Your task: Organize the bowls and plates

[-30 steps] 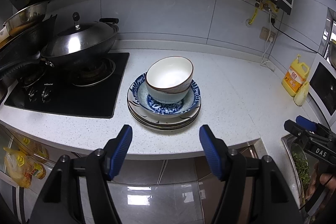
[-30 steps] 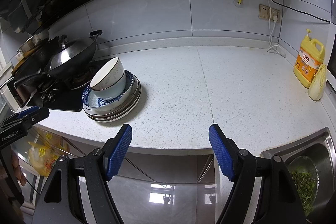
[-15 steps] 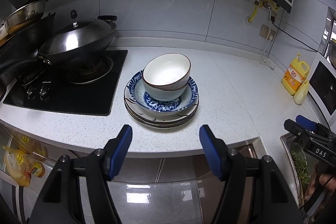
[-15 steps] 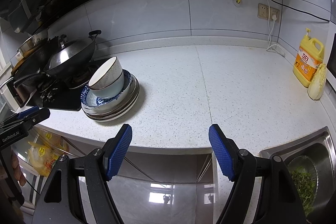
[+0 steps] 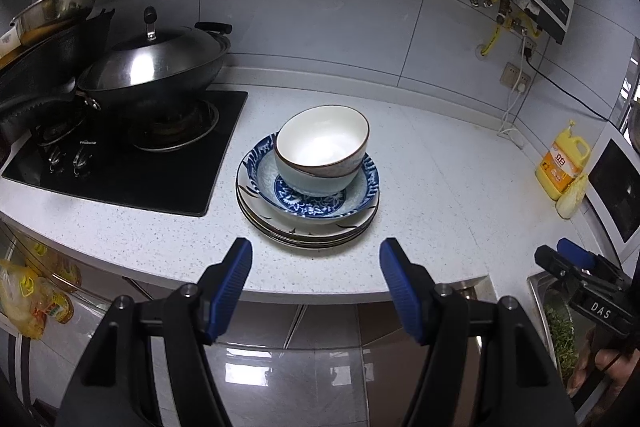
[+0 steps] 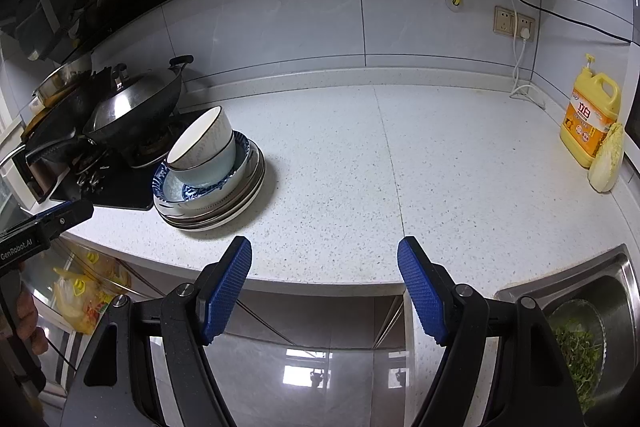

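Since the white bowl (image 5: 322, 139) tops the plates (image 5: 308, 231), your left tongs (image 5: 316, 277) face it, both tongs gaping empty; right tongs (image 6: 325, 281) idle.

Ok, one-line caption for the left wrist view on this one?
Open left gripper faces two nested bowls atop stacked plates beside the lidded wok.

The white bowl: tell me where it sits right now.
In the left wrist view the white bowl sits centre frame, nested in a pale blue bowl atop the plate stack, just right of the stove on the countertop.
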Demonstrator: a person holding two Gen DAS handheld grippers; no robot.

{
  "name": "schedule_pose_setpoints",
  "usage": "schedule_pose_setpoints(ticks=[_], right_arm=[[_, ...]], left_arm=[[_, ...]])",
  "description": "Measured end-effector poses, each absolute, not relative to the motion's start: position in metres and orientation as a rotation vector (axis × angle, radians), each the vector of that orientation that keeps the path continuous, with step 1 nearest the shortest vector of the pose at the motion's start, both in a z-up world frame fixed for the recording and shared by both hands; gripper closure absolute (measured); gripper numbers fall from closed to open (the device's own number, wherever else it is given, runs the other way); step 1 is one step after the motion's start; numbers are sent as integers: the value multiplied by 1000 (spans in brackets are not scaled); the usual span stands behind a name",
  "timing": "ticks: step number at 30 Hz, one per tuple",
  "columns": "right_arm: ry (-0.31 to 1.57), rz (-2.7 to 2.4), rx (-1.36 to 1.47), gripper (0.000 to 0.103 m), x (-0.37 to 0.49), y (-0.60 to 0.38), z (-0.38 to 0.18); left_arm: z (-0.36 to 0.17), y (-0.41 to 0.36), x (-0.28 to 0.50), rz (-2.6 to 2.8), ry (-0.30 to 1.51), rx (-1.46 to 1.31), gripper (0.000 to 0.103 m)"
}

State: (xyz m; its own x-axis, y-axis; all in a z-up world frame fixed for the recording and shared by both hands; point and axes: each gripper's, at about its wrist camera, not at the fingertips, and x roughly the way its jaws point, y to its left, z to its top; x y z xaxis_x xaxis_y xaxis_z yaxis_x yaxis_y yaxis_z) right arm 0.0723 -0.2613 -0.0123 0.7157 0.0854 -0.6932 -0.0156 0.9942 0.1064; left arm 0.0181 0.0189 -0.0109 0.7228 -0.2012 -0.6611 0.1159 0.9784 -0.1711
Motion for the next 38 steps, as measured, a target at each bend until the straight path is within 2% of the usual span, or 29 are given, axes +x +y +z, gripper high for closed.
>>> schedule_pose_setpoints(ticks=[8, 12, 38], right_arm=[[777, 69, 83, 32, 77, -261, -15], [780, 71, 81, 32, 79, -262, -16], [787, 79, 70, 32, 87, -264, -20]], left_arm=[[-8, 18, 20, -163, 729, -130, 38], [-1, 17, 15, -107, 656, -103, 38], [-1, 9, 19, -173, 665, -85, 38]])
